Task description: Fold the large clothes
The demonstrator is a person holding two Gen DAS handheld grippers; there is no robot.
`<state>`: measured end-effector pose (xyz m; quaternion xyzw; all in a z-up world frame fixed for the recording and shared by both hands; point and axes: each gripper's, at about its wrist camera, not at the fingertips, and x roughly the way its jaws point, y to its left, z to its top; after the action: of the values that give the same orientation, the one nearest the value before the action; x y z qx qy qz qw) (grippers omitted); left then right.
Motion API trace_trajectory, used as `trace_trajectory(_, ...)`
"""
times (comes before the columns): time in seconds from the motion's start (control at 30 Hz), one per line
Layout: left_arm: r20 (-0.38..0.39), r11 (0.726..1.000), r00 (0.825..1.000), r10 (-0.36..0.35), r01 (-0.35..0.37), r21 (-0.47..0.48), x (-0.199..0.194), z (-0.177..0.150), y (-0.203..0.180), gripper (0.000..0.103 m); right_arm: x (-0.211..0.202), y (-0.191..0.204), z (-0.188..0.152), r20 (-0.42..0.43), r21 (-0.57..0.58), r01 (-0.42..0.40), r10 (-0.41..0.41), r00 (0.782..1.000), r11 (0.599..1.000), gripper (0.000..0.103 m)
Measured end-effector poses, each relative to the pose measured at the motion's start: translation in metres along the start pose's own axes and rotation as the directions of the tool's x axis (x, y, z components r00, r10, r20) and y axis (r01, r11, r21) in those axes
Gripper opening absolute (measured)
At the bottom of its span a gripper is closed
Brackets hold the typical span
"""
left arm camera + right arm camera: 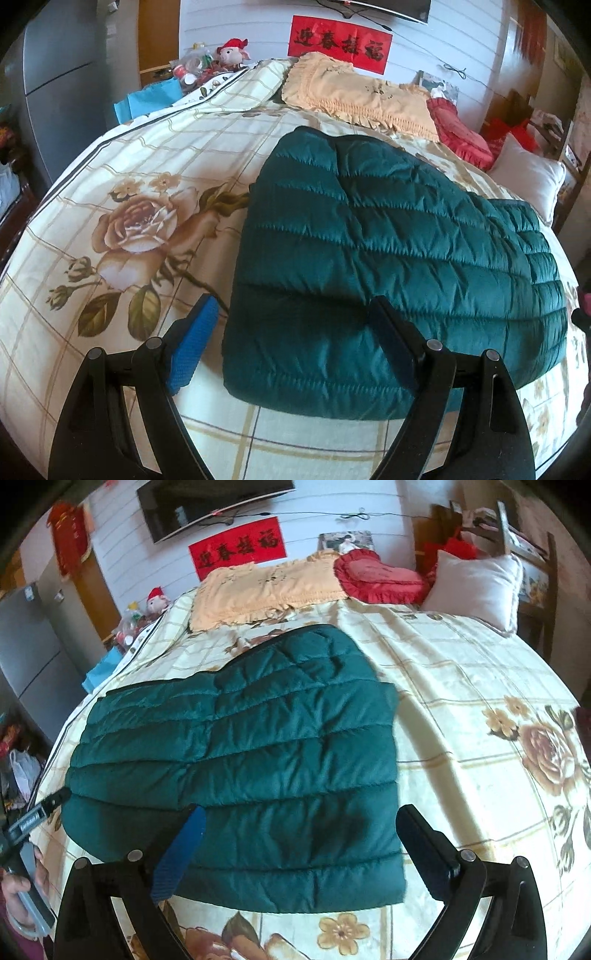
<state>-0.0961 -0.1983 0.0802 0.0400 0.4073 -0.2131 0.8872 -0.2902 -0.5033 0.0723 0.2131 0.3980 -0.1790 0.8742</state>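
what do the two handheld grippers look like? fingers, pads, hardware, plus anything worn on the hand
Both the left gripper and right gripper have matte black angular plastic fingers on round silver pivot pins, with ribbed blue pads. The right view shows the hand on a grey handle, with a dark red cuff.

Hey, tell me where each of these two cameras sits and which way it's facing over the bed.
Left wrist: rides the left gripper, angled down over the bed's near-left part at the green quilted jacket; its own open fingers show, holding nothing.
Right wrist: rides the right gripper, angled down from the jacket's right; its open fingers show, plus the person's left hand at the left edge.
Shared: jacket, floral bedspread, peach pillow, red banner.
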Motion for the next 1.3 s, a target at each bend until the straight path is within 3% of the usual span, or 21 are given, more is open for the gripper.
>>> trace_trajectory(0.47, -0.027, 0.999, 0.999, -0.036, 0.035, -0.029, 0.008, -0.003, 0.011, 0.085, 0.012, -0.036, 0.001, -0.028, 0.08, 0.022, -0.02, 0.999, 0.997, 0.103)
trace_trajectory(0.67, -0.04, 0.995, 0.995, -0.087, 0.085, -0.044, 0.015, -0.002, 0.017, 0.085, 0.02, -0.041, 0.0, -0.048, 0.089, 0.006, -0.002, 0.999, 0.996, 0.103)
trace_trajectory(0.97, -0.105, 0.969, 0.968, -0.229, 0.216, -0.123, 0.04, -0.002, 0.027, 0.086, 0.055, -0.047, 0.003, -0.105, 0.134, -0.091, 0.105, 0.989, 0.987, 0.103)
trace_trajectory(1.1, -0.132, 0.952, 0.952, -0.275, 0.25, -0.178, 0.054, 0.0, 0.033, 0.097, 0.072, -0.049, 0.009, -0.11, 0.154, -0.152, 0.17, 0.979, 0.976, 0.103)
trace_trajectory(1.3, -0.152, 0.917, 0.925, -0.348, 0.302, -0.261, 0.071, -0.002, 0.04, 0.103, 0.094, -0.045, 0.017, -0.143, 0.168, -0.244, 0.268, 0.953, 0.955, 0.103)
